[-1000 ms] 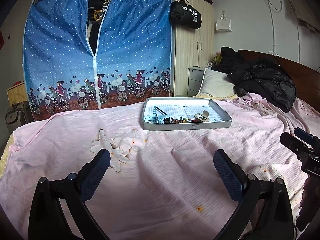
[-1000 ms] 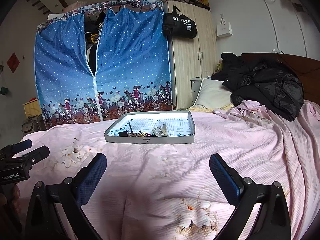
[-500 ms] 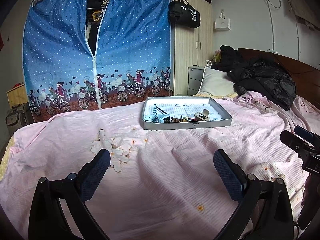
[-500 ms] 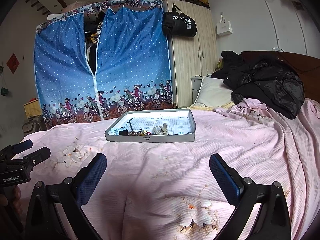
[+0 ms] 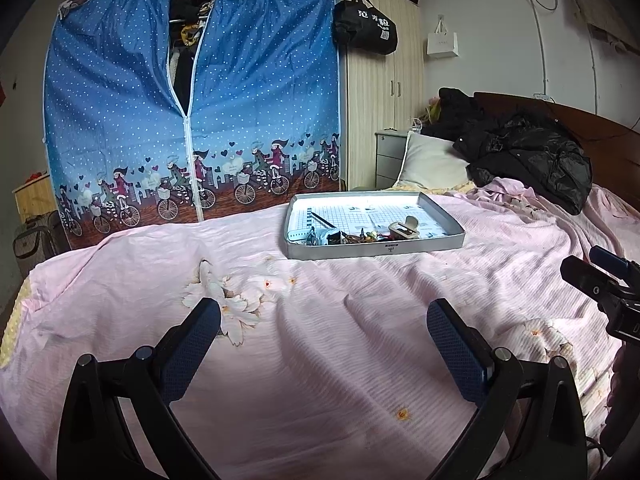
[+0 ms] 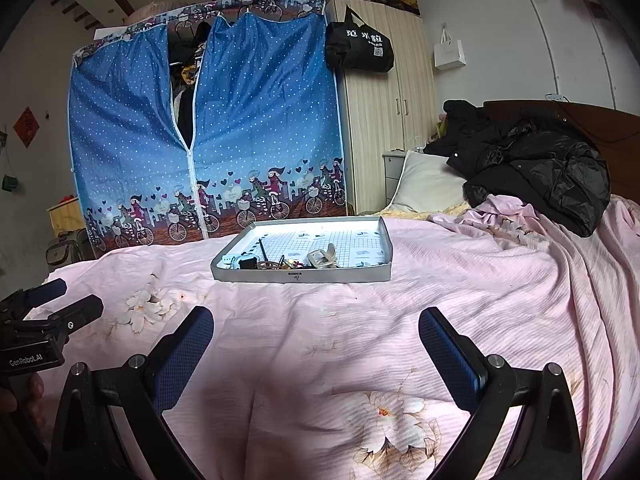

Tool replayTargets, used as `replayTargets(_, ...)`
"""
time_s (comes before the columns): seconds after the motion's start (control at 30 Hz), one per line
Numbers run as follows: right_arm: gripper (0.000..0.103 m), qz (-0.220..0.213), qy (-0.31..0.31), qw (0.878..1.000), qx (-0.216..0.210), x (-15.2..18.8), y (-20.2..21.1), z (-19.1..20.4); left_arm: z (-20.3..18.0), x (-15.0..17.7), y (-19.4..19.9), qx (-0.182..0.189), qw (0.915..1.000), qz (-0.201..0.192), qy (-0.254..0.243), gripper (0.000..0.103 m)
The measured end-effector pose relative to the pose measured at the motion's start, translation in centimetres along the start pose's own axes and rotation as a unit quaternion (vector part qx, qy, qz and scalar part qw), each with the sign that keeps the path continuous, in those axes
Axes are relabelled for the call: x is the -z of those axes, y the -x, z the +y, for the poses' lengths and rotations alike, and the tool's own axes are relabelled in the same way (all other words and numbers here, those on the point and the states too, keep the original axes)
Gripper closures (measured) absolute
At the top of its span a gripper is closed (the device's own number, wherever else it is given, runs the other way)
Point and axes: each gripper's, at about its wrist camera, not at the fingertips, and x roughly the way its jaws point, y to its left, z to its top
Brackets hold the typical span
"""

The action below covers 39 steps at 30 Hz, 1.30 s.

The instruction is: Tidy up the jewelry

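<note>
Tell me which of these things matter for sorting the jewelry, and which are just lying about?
Job: silver tray, jewelry pile, left gripper, right gripper.
Lying about: black jacket, pillow, black bag, blue wardrobe.

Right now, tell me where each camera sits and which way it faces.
Left wrist: on the left gripper, low over the pink bedspread, facing the tray; own open fingers show, right gripper at right edge.
Right wrist: on the right gripper, facing the same tray; own open fingers show, left gripper at left edge.
Shared: tray, bedspread, blue wardrobe.
</note>
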Motion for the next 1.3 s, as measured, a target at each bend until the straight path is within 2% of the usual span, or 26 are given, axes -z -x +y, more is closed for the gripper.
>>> replayTargets(1.3,0.0,0.004,-0.002,1.0,0.0,0.47,0.08,0.61,0.06,0.14,-0.11,0.0,1.0,0.001,-0.004,0.002)
